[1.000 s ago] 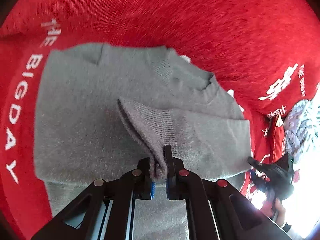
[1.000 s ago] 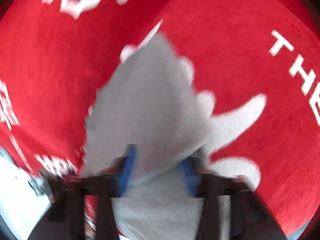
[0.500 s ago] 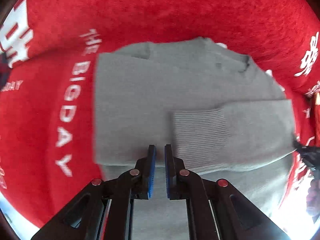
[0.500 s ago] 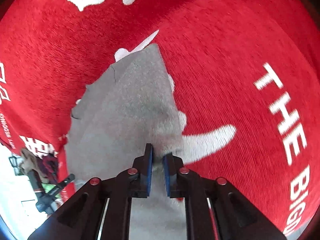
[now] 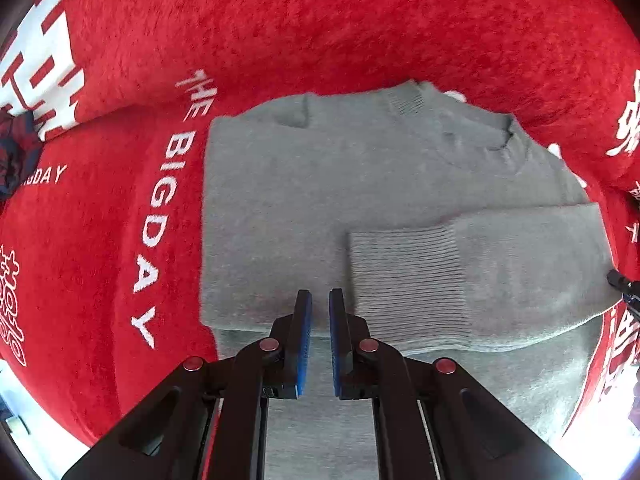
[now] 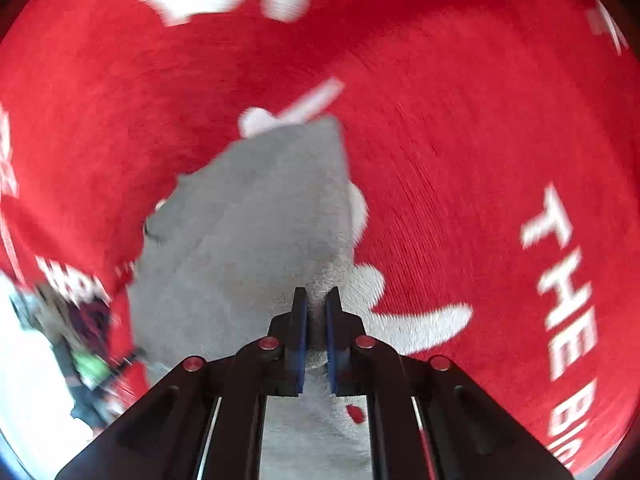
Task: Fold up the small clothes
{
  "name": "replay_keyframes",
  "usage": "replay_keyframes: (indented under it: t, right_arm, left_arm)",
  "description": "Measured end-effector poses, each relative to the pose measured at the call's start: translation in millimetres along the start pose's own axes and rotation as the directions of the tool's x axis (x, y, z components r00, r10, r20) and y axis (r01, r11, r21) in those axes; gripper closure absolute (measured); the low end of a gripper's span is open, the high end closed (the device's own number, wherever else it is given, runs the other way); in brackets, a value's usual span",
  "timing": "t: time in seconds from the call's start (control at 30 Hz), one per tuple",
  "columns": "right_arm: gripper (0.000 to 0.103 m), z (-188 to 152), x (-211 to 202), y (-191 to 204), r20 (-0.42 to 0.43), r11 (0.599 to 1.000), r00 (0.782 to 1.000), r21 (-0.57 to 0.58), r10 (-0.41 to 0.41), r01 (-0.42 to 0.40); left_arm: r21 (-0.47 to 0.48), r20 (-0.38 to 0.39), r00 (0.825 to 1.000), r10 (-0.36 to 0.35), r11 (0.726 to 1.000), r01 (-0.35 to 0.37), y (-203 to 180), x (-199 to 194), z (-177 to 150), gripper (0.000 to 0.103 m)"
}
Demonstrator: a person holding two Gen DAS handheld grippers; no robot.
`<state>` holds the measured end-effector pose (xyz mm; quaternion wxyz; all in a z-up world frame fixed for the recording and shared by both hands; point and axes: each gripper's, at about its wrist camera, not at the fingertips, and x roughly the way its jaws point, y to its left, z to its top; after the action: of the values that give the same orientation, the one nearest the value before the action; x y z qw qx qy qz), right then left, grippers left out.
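Since a second ago the left gripper [image 5: 320, 308] has let go of the sleeve [image 5: 460, 280]; its jaws now hang released, nothing between them, just above the sweater [image 5: 320, 184]. That sleeve fold looks done. The right gripper [image 6: 316, 312] stays clenched on the sweater's edge. The grey knit lies flat on the red blanket [image 5: 360, 32], cuff across its middle.

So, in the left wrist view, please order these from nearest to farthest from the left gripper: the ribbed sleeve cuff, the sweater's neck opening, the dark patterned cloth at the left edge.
1. Ribbed sleeve cuff: just right of the left gripper, lying on the grey sweater.
2. Neck opening: farther up, to the right.
3. Dark patterned cloth: far left edge, on the red blanket.
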<state>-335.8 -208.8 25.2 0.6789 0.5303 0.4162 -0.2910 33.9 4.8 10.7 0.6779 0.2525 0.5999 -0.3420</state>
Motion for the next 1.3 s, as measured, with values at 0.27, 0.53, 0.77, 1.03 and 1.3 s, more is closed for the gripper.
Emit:
replay_keyframes:
  t: [0.27,0.53,0.77,1.03,1.3]
  right_arm:
    - [0.090,-8,5,-17,-0.010,0.992,0.993,0.041,-0.117,0.117]
    - [0.084,-29,-20,6,0.047,0.987,0.986,-0.001,-0.158,0.159]
    - [0.060,-51,-28,29,0.051,0.986,0.987,-0.053,-0.155,0.158]
    - [0.051,-75,-21,57,-0.002,0.981,0.993,-0.154,-0.118,0.117]
    - [0.046,-92,-11,69,-0.055,0.975,0.996,-0.215,-0.077,0.063]
  left_arm:
    - [-0.021,-0.028,0.999,0.037,0.999,-0.038,-14,19,-2,0.094]
    - [-0.042,-0.006,0.999,0.051,0.998,-0.051,-7,12,-2,0.001]
    - [-0.028,0.003,0.996,0.088,0.996,-0.088,-1,5,-5,0.001]
    - [-0.045,-0.038,0.995,0.097,0.994,-0.098,-12,-1,-21,0.001]
    - [-0.019,0.037,0.984,0.176,0.984,-0.175,-25,-23,-29,0.001]
